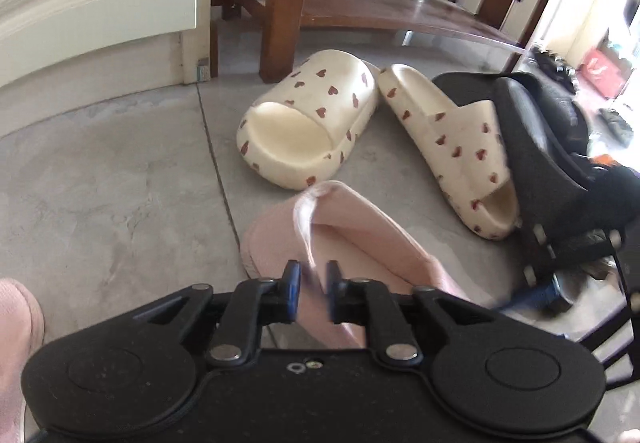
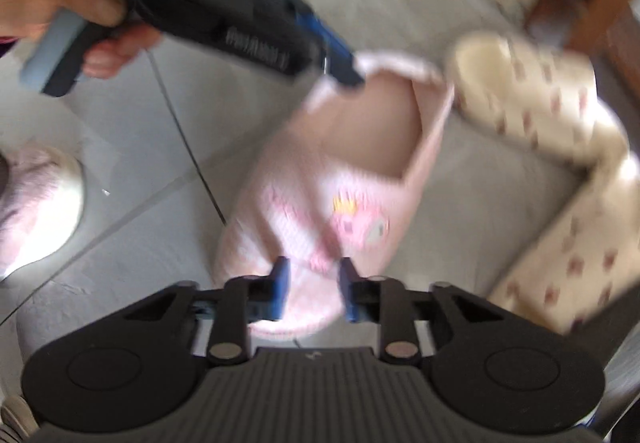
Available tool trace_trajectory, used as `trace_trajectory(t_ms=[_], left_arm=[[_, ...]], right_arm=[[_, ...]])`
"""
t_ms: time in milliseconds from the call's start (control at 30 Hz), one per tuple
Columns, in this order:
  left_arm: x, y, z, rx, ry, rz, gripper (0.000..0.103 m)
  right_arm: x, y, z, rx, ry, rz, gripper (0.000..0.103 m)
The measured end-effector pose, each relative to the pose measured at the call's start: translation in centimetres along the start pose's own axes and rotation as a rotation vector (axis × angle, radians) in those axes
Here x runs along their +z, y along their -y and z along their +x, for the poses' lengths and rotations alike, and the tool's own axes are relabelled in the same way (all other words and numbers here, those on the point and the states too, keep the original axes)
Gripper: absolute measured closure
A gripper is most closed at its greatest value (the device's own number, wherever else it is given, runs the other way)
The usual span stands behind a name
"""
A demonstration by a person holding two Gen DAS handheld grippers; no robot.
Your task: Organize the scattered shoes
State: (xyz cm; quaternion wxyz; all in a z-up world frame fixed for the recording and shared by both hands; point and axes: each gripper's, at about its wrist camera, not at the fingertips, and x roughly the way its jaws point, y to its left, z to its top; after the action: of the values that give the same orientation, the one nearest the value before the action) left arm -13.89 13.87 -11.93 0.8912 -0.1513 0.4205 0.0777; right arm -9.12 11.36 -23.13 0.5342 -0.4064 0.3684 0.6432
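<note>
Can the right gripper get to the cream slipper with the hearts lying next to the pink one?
Probably not right now. The right gripper has its jaws around the toe of the pink slipper, so it is busy. The heart slipper itself lies uncovered on the floor just beyond, with nothing blocking it.

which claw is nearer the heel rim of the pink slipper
Left. The left claw is clamped on the heel rim of the pink slipper. The right claw is at the slipper's opposite end, straddling the toe.
</note>
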Motion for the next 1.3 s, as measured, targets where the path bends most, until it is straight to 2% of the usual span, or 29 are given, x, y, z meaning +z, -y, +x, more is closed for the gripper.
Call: trace_trajectory(t_ms=[67,200,300,433,633,700,800,967,1133,1300], left_arm=[[-0.3,-0.7,-0.6,-0.006,0.005,-0.027,0.086],[-1.2,-1.6,-1.7,0.004,0.019,-0.057,0.085],[-2.0,-1.7,-2.4,-0.001,0.013,-0.056,0.083],[-2.6,-2.0,-3.1,0.006,0.016,-0.049,0.081],[-3.1,-4.0,-4.9,0.046,0.047,-0.104,0.079],[-3.2,-4.9,-5.7,0.066,0.065,-0.127,0.079],[-3.5,-6.2,-7.0,0.095,0.099,-0.158,0.076],[-4.1,-9.0,-10.6,0.181,0.179,-0.249,0.072],[-6.0,-13.4,-15.4,0.330,0.246,-0.395,0.067],[-7.4,-16.4,-18.6,0.448,0.265,-0.464,0.065]], right_arm=[[1.0,-0.5,-0.7,0.011,0.034,-0.041,0.054],[3.2,-1.5,-0.3,0.008,0.042,-0.144,0.054],[4.3,-2.2,0.5,0.019,0.006,-0.216,0.054],[5.3,-2.7,2.5,0.051,-0.112,-0.301,0.056],[6.4,-3.6,3.9,0.113,-0.171,-0.340,0.077],[6.7,-3.7,4.2,0.130,-0.172,-0.329,0.080],[7.7,-3.9,5.0,0.158,-0.151,-0.278,0.082],[10.9,-5.4,7.1,0.252,-0.084,-0.182,0.082],[14.5,-8.2,9.1,0.307,0.011,-0.161,0.082],[17.8,-10.3,10.6,0.323,0.099,-0.179,0.082]])
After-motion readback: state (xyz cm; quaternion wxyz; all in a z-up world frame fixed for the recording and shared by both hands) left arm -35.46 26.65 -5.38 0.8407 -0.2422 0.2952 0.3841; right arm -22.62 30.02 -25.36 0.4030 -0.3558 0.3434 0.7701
